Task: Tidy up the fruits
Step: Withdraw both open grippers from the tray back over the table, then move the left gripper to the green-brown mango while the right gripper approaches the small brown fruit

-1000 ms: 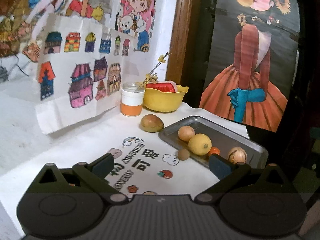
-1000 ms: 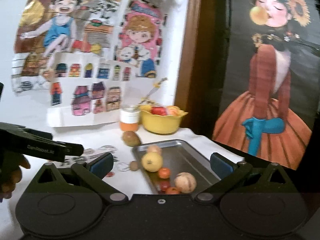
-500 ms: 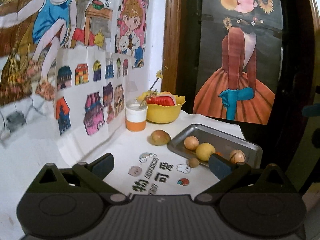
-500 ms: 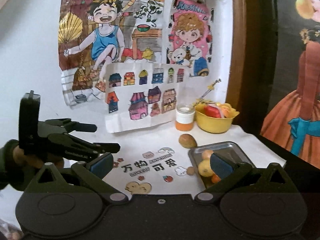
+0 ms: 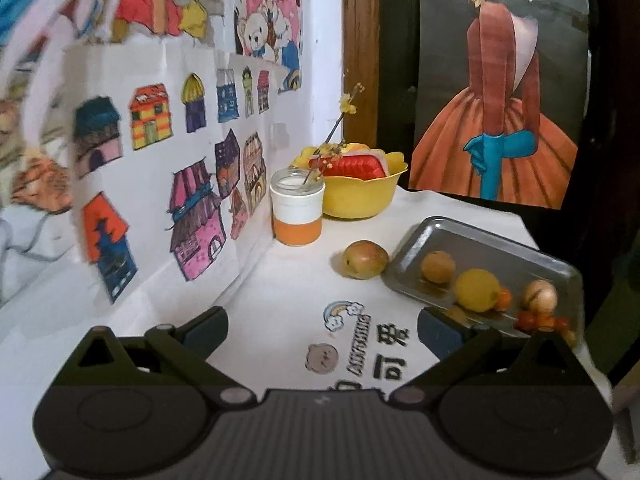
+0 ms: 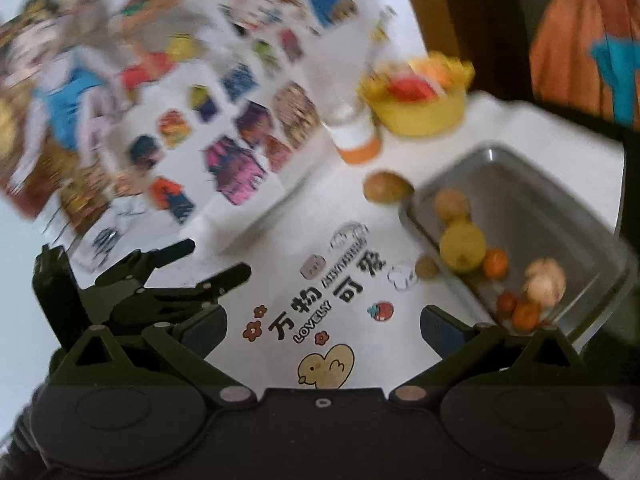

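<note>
Both grippers, left [image 5: 322,326] and right [image 6: 323,326], hover with jaws wide apart and empty over the tabletop [image 5: 280,292], near the fruit tray [image 5: 500,244].

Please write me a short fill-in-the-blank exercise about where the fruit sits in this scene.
1. The lemon lies inside the metal ____.
2. The brownish-green fruit rests on the tablecloth, ____ the tray.
3. The bowl behind the jar is coloured ____.
4. The fingers of the left gripper are spread and hold ____.

Missing words: tray; outside; yellow; nothing
</note>
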`<state>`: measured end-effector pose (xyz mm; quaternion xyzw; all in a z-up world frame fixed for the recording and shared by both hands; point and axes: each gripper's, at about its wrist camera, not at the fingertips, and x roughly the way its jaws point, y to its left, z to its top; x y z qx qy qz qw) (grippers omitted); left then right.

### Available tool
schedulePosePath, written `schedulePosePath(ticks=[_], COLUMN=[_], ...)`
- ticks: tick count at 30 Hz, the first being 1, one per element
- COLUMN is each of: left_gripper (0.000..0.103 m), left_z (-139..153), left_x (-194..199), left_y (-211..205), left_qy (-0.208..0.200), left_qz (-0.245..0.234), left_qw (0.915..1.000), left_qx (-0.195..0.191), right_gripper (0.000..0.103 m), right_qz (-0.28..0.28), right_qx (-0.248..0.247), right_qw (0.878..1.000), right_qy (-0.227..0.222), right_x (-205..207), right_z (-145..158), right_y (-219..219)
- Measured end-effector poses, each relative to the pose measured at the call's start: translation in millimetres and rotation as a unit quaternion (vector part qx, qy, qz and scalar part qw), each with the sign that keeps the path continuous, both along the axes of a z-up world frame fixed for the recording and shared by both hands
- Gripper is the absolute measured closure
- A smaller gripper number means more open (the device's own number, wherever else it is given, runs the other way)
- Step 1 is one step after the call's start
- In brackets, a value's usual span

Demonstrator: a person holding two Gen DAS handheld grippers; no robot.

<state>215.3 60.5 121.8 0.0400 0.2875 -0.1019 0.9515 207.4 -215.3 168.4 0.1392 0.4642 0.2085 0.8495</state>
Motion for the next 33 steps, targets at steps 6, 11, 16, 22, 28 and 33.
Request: schedulePosePath(ticks=[6, 11, 16, 22, 28, 33], left_gripper=[0.0, 0.0, 0.0, 0.0, 0.0, 0.0], left_z=[-19, -37, -53, -68, -81, -92], left_x=[39, 68, 95, 124, 147, 164], left_y=[-9, -24, -40, -54, -65, -73], left_qy=[0.002, -0.009, -0.02, -0.025, -0.031, -0.025], left_qz=[-0.017, -0.03, -0.051, -0.08, -0.107, -0.117], left_qw=[0.9996, 0.9983, 0.995, 0.9921, 0.9901, 0.9896], left_qx=[0.022, 0.05, 0.084, 0.094, 0.084, 0.078], right_gripper=[0.001, 0.003, 0.008, 0.019, 0.029, 0.038], right_qz=[-0.051, -0.084, -0.094, -0.101, -0.11, -0.124], right_qx=[0.039, 0.069, 0.08, 0.059, 0.049, 0.05], right_qw=[0.997, 0.994, 0.992, 0.993, 0.993, 0.991], right_qy=[0.034, 0.02, 0.014, 0.004, -0.008, -0.013], right_x=[33, 46, 52, 59, 60, 61], right_z=[-39, -73, -100, -113, -127, -140], right_y=[-5, -6, -2, -2, -5, -6])
